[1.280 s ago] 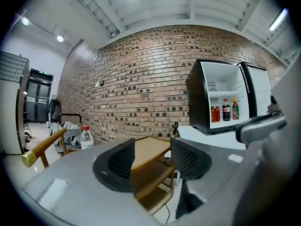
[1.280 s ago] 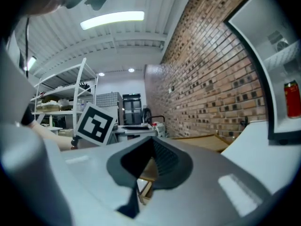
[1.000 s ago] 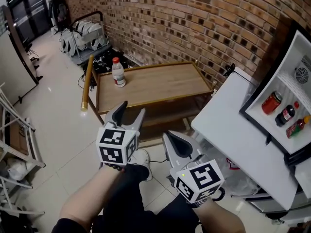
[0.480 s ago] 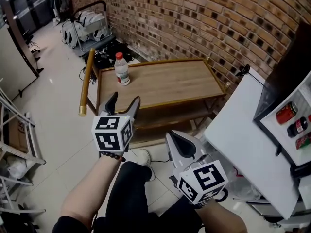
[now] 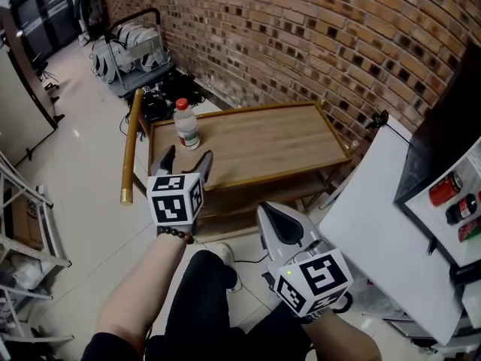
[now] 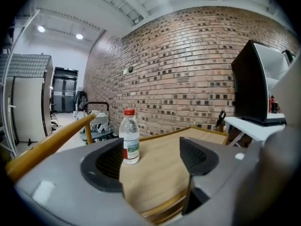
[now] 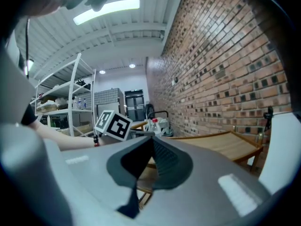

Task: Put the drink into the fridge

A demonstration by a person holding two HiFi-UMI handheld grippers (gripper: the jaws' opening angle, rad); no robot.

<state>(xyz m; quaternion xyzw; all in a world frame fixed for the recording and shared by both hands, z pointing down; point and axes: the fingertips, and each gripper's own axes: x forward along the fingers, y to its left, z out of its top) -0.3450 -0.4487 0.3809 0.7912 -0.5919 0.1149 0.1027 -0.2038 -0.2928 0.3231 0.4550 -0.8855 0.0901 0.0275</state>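
A clear drink bottle with a red cap stands upright at the left end of the wooden cart's top. My left gripper hovers at the cart's near edge, short of the bottle. Its jaws have just been opening, nothing lies between them, and the left gripper view shows the bottle ahead, close to the left jaw's line. My right gripper hangs lower, in front of the cart, with its jaws shut on nothing. The small black fridge stands open at the right on a white table.
Red-capped bottles sit inside the open fridge. The cart has a wooden push bar at its left end. A trolley with bags stands by the brick wall, and white shelving stands at the far left.
My left gripper has moved forward towards the cart and the bottle, and its jaws have spread wider. The right gripper has advanced a little and stays shut.
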